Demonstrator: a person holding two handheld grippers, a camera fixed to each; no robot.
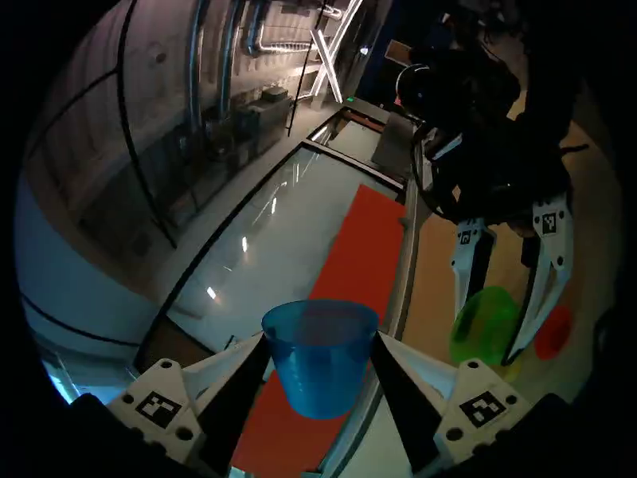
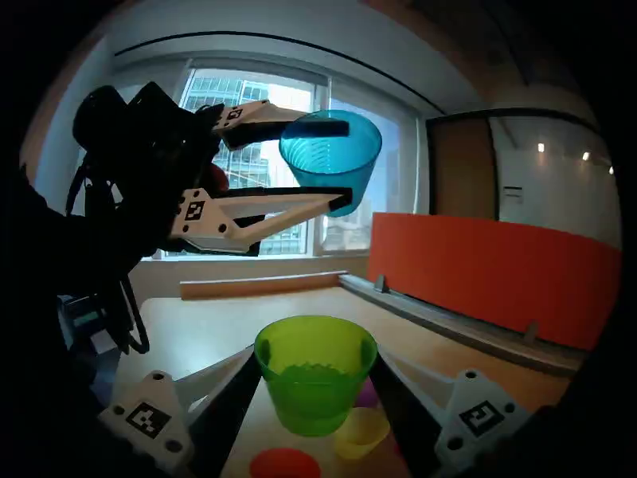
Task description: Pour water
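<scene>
1. Window (image 2: 239,119): wide, takes up the far wall, with tall buildings outside.
2. Table (image 2: 199,327): pale wood top. An orange screen (image 2: 494,271) runs along one edge.
3. Left gripper (image 1: 321,342): fingers closed in against both sides of a blue cup (image 1: 321,366) and gripping it. In the right gripper view it is raised well above the table, in front of the window, and the cup is roughly upright with its mouth up.
4. Right gripper (image 2: 314,354): fingers pressed on either side of a green cup (image 2: 316,374), held low over the table, below the blue cup and apart from it.
5. Cannot tell whether either cup has water in it.
6. Small things on the table just under the green cup: a yellow cup (image 2: 361,430), a red piece (image 2: 284,462) and a purple bit (image 2: 368,393) half hidden behind the green cup.
</scene>
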